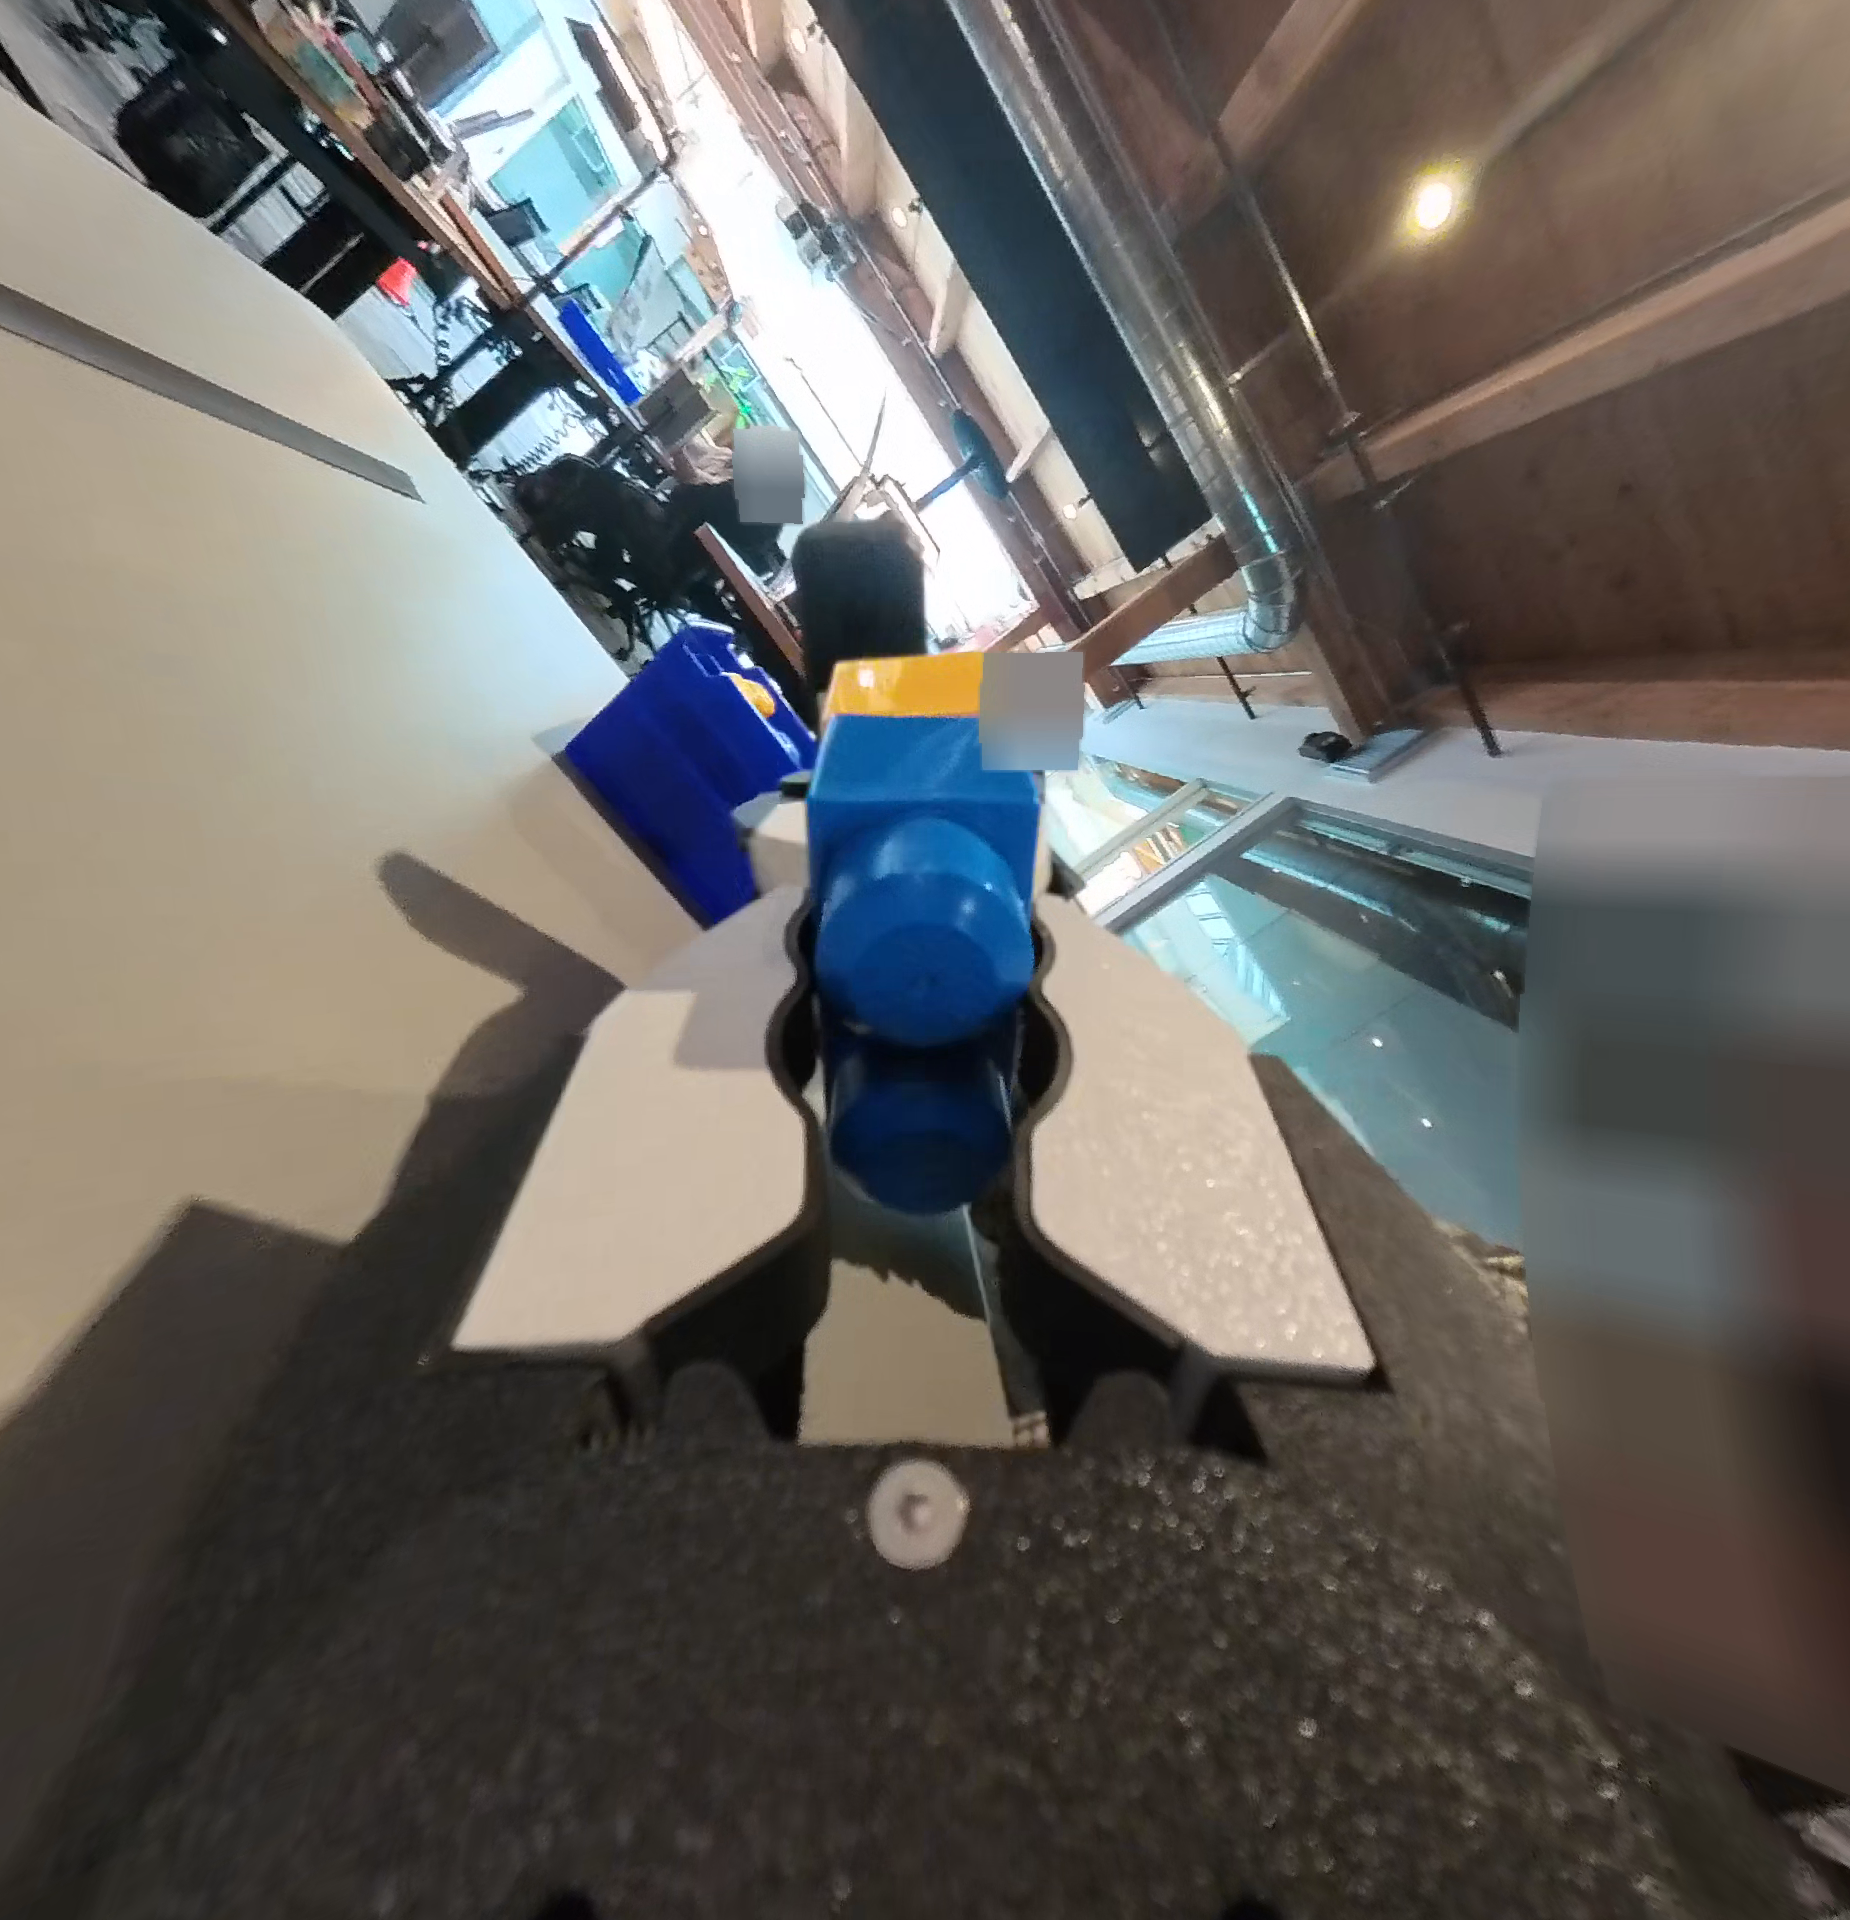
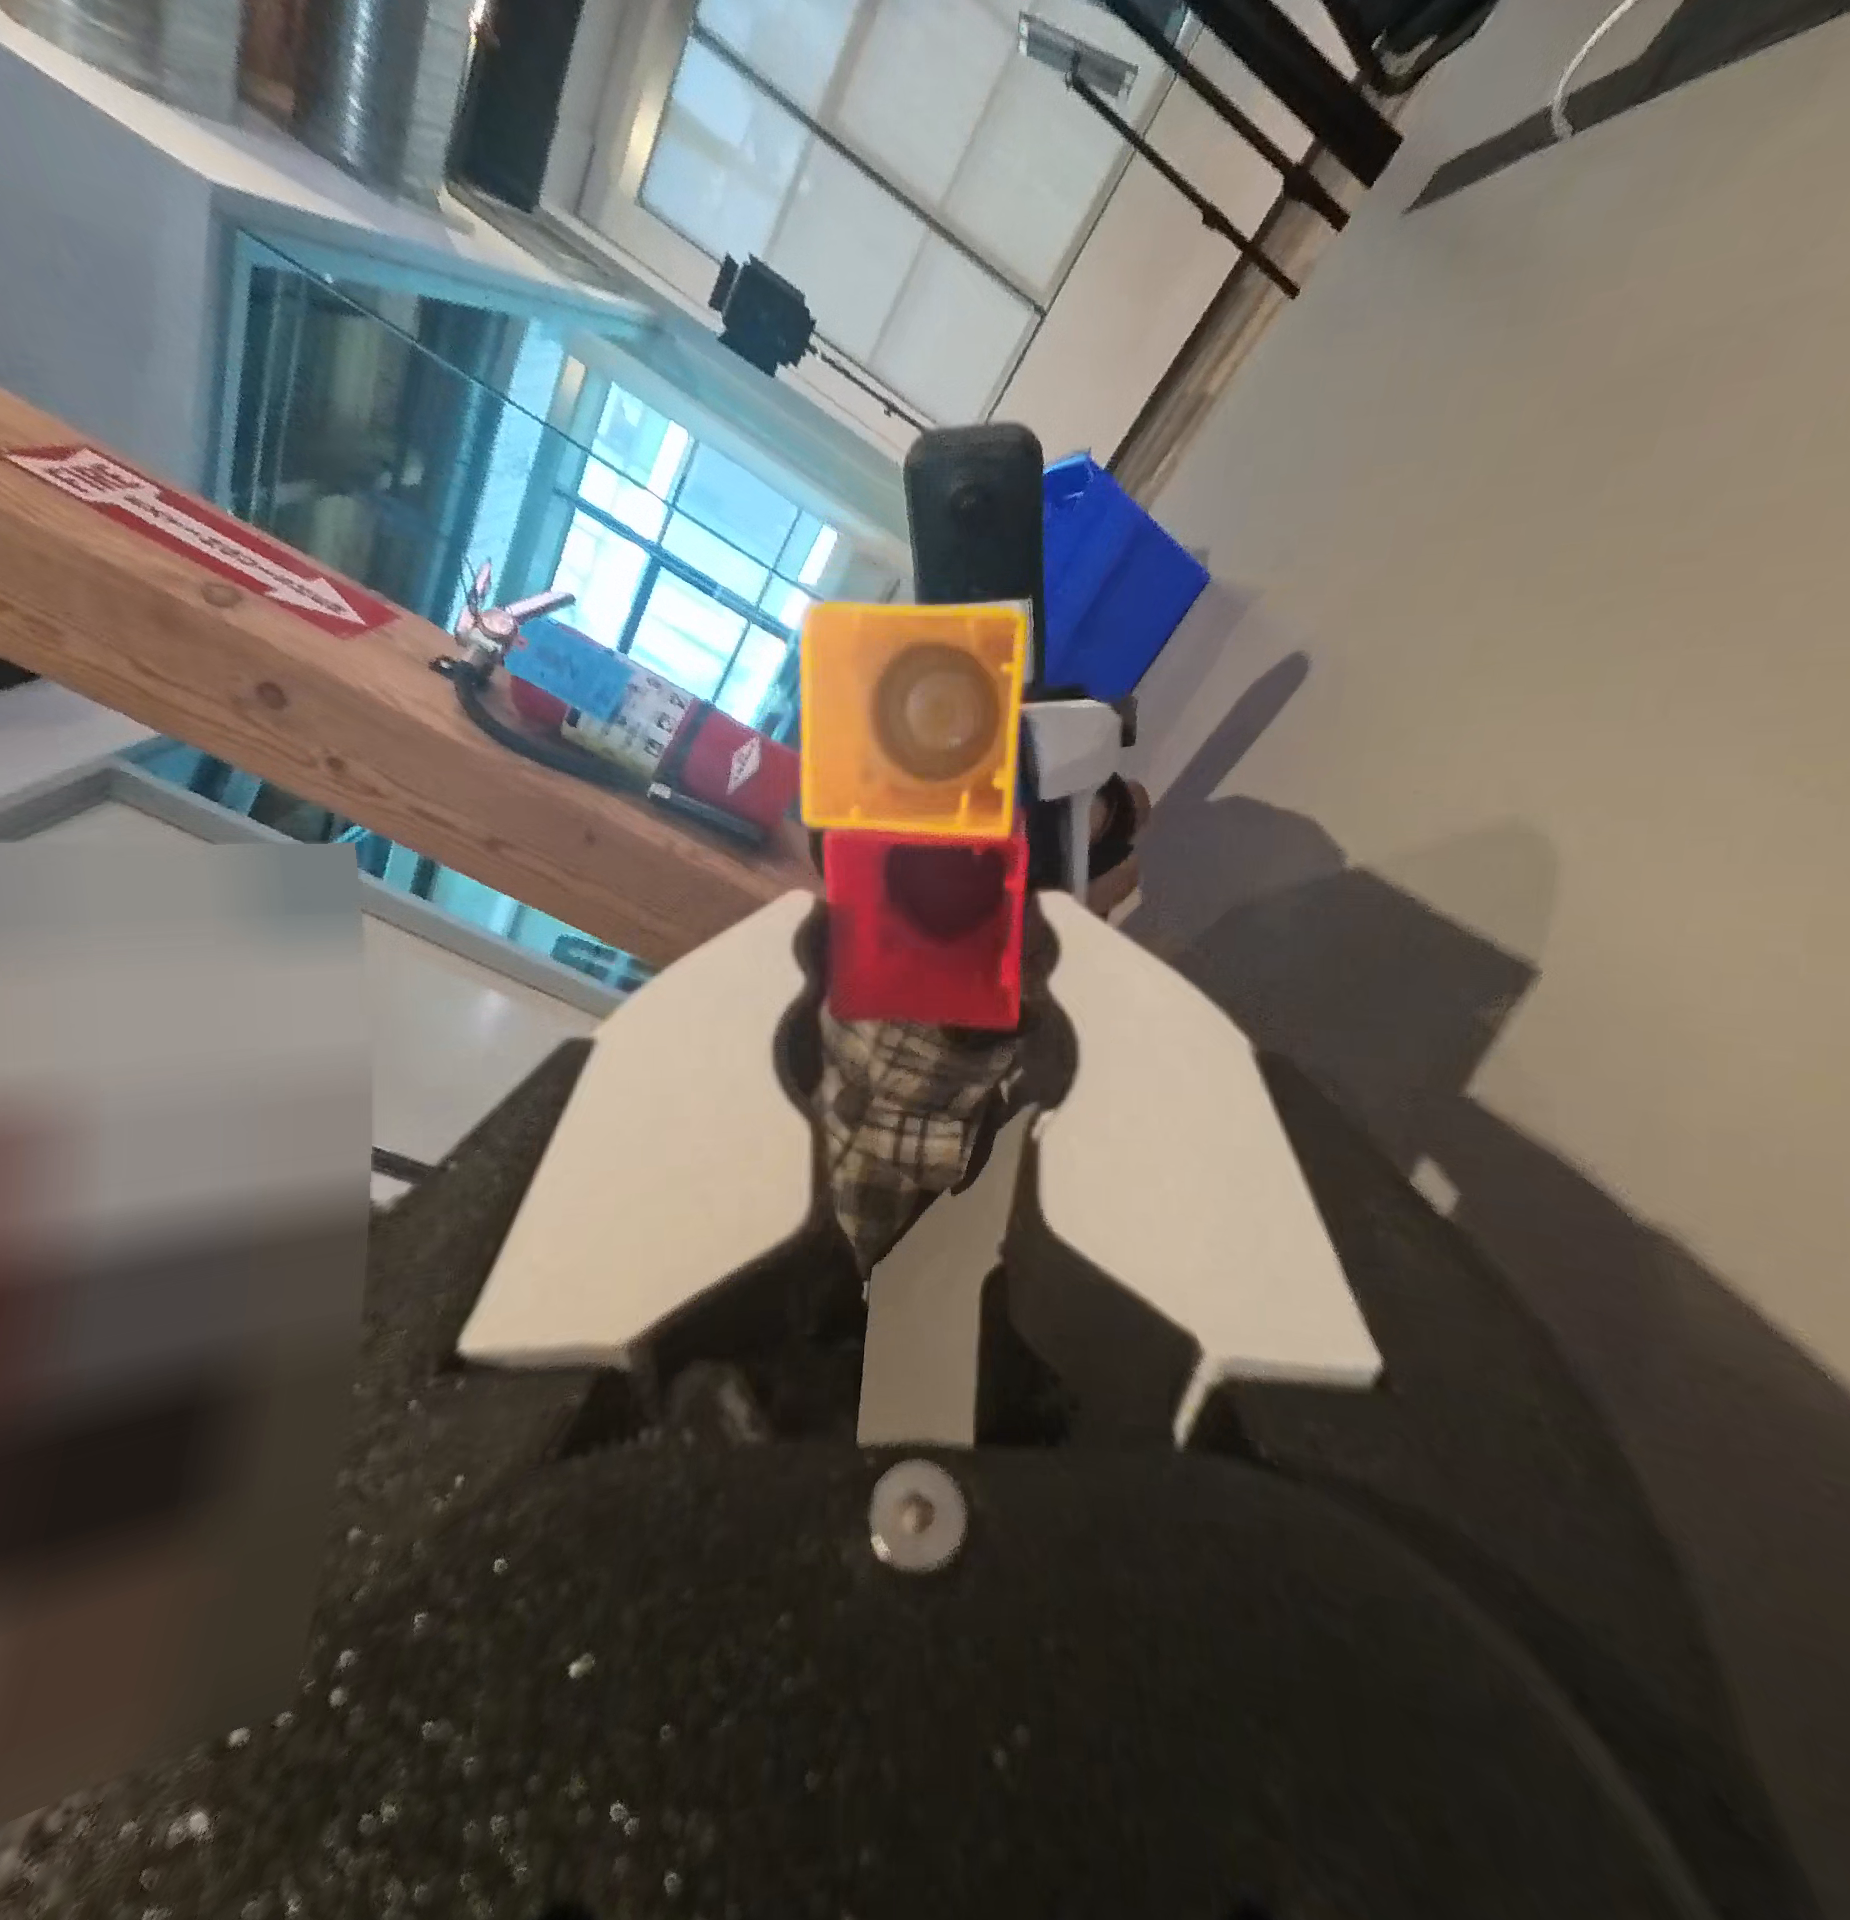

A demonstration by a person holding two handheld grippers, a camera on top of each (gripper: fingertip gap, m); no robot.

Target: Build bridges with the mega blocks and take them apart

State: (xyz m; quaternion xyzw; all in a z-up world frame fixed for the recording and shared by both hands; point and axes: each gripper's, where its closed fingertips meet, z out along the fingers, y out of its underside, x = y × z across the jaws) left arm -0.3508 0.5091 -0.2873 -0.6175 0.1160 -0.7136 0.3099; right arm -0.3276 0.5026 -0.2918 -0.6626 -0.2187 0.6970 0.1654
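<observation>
My left gripper (image 1: 921, 935) is shut on a blue block (image 1: 921, 821) whose two round studs point at the camera. A yellow block (image 1: 905, 688) sits at its far end. My right gripper (image 2: 926, 935) is shut on a red block (image 2: 859, 966), with the yellow block (image 2: 848, 717) just beyond it; their hollow undersides face the camera. The two grippers face each other and hold the joined blocks in the air beside the white table (image 1: 225, 727). The left gripper's black camera (image 2: 973, 520) shows behind the blocks in the right wrist view.
A blue bin (image 1: 682, 769) stands on the table behind the blocks and also shows in the right wrist view (image 2: 1108, 582). A wooden beam (image 2: 277, 707) with a red extinguisher lies to the left. A plaid sleeve (image 2: 900, 1122) shows between the right fingers.
</observation>
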